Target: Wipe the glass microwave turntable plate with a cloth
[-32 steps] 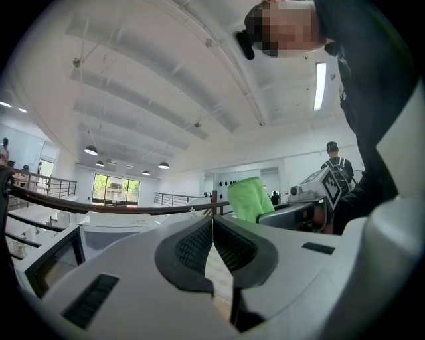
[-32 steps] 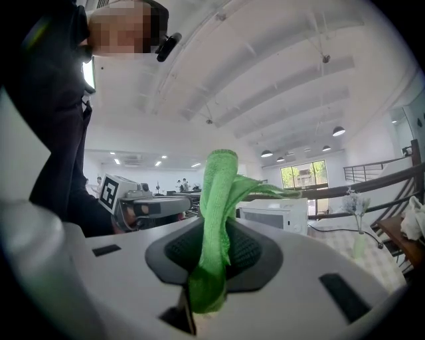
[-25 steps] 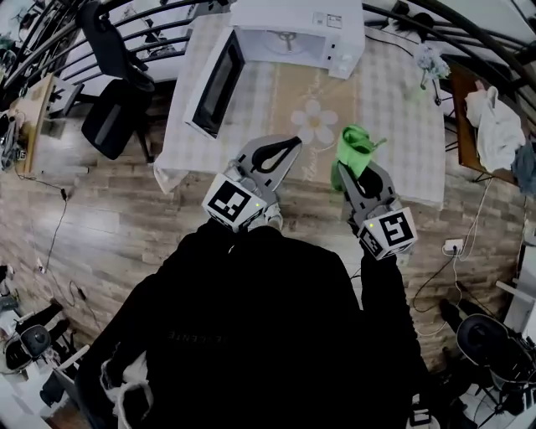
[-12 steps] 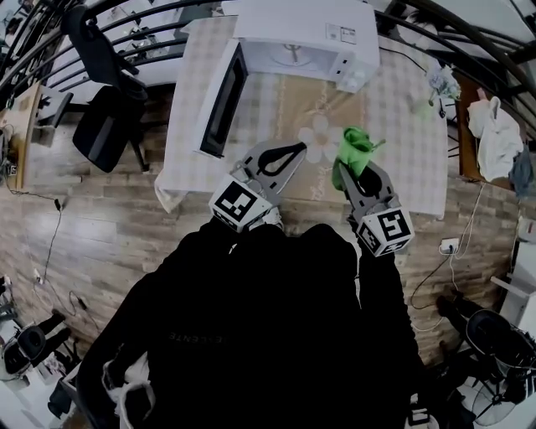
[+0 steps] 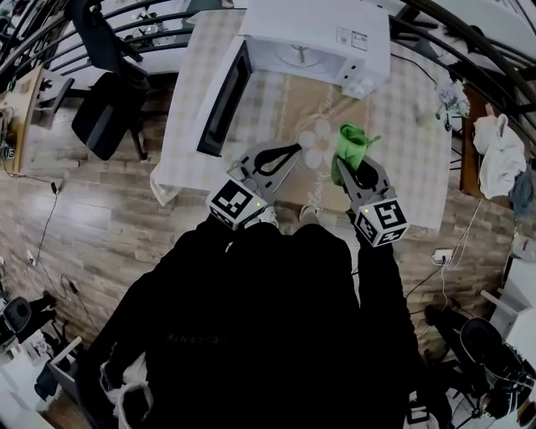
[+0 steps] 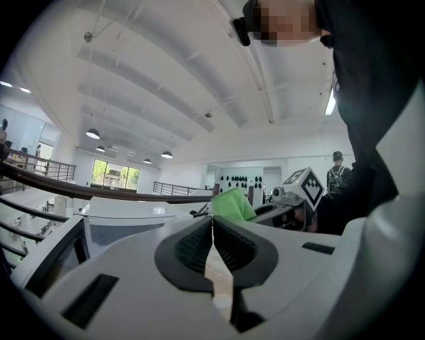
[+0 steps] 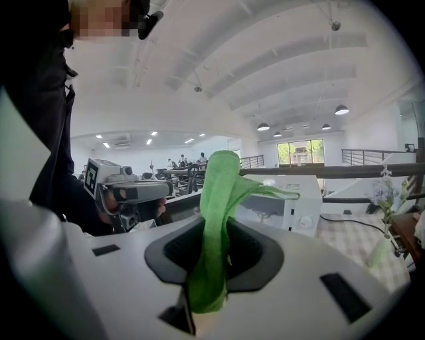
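Overhead, open microwave (image 5: 311, 40), right gripper (image 7: 214, 232) pinching cloth (image 7: 218, 192)

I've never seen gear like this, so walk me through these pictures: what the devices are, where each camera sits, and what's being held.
There is no robot here: a person holds a hand-held claw in each hand. One picture looks down from a camera on the person's head; the other two cameras ride on the claws and look along them. The left claw is shut and empty. The right claw is shut on a green cloth. Ahead stands a table bearing a white microwave with its door swung open.
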The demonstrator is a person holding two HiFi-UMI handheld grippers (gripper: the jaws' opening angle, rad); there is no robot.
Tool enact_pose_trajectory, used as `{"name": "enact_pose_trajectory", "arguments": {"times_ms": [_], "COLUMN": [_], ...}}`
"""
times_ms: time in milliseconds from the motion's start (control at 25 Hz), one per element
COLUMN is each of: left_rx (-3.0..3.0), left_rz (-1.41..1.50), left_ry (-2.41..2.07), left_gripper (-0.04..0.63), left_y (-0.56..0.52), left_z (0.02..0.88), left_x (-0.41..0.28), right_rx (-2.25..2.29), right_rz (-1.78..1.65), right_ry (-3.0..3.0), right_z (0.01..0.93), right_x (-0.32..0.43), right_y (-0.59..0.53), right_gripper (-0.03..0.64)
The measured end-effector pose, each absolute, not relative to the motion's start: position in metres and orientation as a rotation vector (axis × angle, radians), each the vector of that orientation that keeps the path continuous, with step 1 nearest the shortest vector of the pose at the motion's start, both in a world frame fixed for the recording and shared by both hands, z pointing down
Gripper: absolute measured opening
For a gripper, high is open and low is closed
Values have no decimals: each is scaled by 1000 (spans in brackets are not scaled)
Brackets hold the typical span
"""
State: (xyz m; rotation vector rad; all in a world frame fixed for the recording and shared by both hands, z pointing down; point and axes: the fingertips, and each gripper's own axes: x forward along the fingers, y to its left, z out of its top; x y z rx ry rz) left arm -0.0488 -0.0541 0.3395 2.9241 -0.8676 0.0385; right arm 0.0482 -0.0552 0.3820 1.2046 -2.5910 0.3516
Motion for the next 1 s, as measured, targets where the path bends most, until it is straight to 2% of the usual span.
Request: {"name": "enact_pose_trajectory", "arguments": {"times_ms": [600, 1000], "left_rx": [2738, 2675], "left_rz": [121, 149], "left_ry": [-1107, -1206], "left_gripper": [21, 21], "left_y": [-98, -140], "left_z": [391, 423], "left_x": [-47, -45], "right_rx": [794, 550], "right_rz": [409, 261], "right_ry": [-2428, -2203], "right_z": [498, 592], "right_x": [52, 43], "right_y": [-114, -159], "right_gripper": [103, 104]}}
